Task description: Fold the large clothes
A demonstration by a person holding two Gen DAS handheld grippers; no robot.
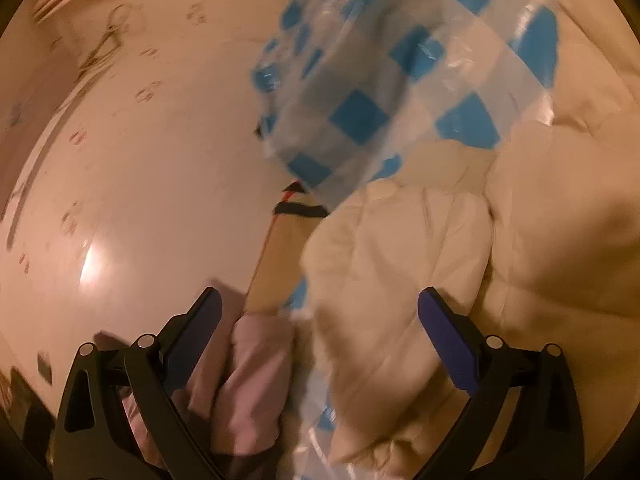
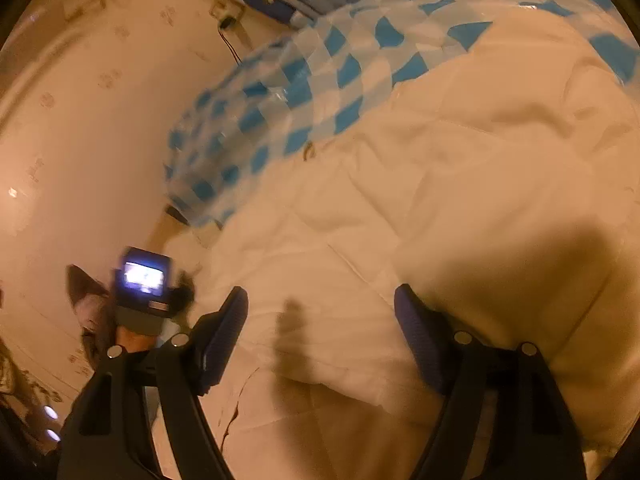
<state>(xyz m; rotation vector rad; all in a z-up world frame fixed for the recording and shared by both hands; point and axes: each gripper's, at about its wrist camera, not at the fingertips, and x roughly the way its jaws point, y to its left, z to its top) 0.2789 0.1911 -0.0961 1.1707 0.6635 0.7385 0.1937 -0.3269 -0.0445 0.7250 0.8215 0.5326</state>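
Note:
A big white quilted cloth (image 1: 400, 272) lies puffed up in folds and fills the right half of both views (image 2: 440, 200). A clear sheet with blue checks (image 1: 360, 80) is blurred above its far edge and lies along that edge in the right wrist view (image 2: 300, 92). My left gripper (image 1: 320, 320) stands wide open over the cloth's near left edge, and nothing is pressed between its pads. My right gripper (image 2: 320, 332) is open too, low over the cloth, with only flat fabric showing in the gap.
A pink cloth (image 1: 248, 368) is bunched under the left finger (image 1: 200, 320). Beside it runs a beige board with a black strap (image 1: 276, 268). The glossy floor with paw prints (image 1: 140, 160) spreads to the left. The left hand's unit with a lit screen (image 2: 144, 280) shows left of the right gripper.

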